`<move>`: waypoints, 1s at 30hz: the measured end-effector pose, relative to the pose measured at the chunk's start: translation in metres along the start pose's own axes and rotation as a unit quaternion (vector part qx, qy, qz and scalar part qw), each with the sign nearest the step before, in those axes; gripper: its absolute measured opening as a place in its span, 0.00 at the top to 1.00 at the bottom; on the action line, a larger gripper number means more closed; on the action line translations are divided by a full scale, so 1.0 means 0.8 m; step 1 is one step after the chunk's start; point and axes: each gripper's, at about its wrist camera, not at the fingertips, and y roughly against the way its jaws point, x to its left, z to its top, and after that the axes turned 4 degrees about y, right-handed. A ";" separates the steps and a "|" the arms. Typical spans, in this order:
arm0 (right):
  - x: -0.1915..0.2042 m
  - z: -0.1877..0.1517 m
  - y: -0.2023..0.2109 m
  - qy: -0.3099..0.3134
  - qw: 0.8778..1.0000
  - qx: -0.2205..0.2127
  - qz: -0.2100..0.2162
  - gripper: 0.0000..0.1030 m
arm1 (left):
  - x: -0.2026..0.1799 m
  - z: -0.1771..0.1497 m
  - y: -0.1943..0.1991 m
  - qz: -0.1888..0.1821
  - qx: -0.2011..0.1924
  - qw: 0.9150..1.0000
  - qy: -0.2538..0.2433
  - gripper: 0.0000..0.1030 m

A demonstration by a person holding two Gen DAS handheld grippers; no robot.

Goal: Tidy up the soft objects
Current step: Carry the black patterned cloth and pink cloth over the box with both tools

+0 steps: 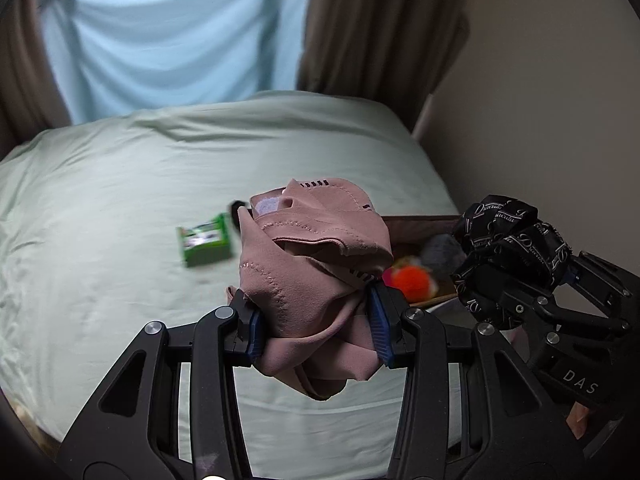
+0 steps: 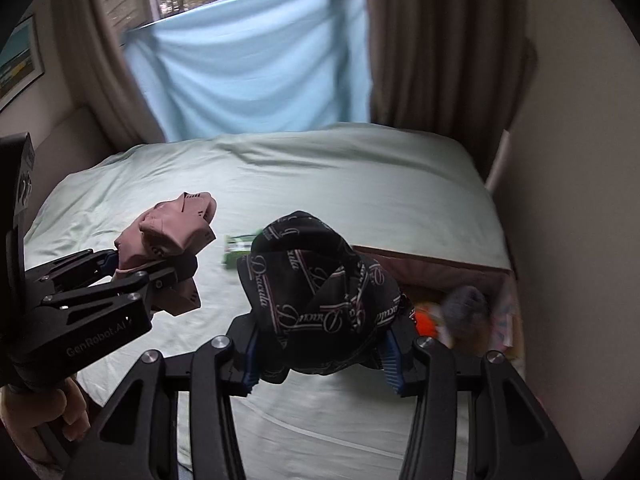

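Observation:
My left gripper (image 1: 316,328) is shut on a bundled pink garment (image 1: 312,252) and holds it above the bed; it also shows in the right wrist view (image 2: 168,236). My right gripper (image 2: 320,352) is shut on a black cloth with white script lettering (image 2: 316,280), also seen at the right of the left wrist view (image 1: 508,240). Both bundles hang in the air near an open box (image 2: 440,272) at the bed's right side, which holds an orange soft toy (image 1: 412,280) and a grey fuzzy item (image 2: 466,304).
The bed has a pale green sheet (image 1: 120,200). A small green carton (image 1: 206,240) lies on it left of the box. A wall (image 2: 580,200) stands close on the right. Brown curtains (image 1: 380,28) and a blue cloth (image 2: 248,64) hang behind the bed.

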 end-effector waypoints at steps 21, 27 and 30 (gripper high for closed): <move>-0.227 0.001 -0.162 -0.096 0.989 0.108 -0.008 0.57 | -0.129 0.021 -0.266 -0.030 0.143 0.989 -0.012 0.62; -0.259 -0.008 -0.233 -0.126 0.979 0.160 0.011 0.57 | -0.130 0.016 -0.346 -0.021 0.198 0.980 -0.019 0.62; -0.271 -0.020 -0.266 -0.143 0.971 0.189 0.020 0.57 | -0.133 0.009 -0.369 -0.021 0.218 0.975 -0.027 0.62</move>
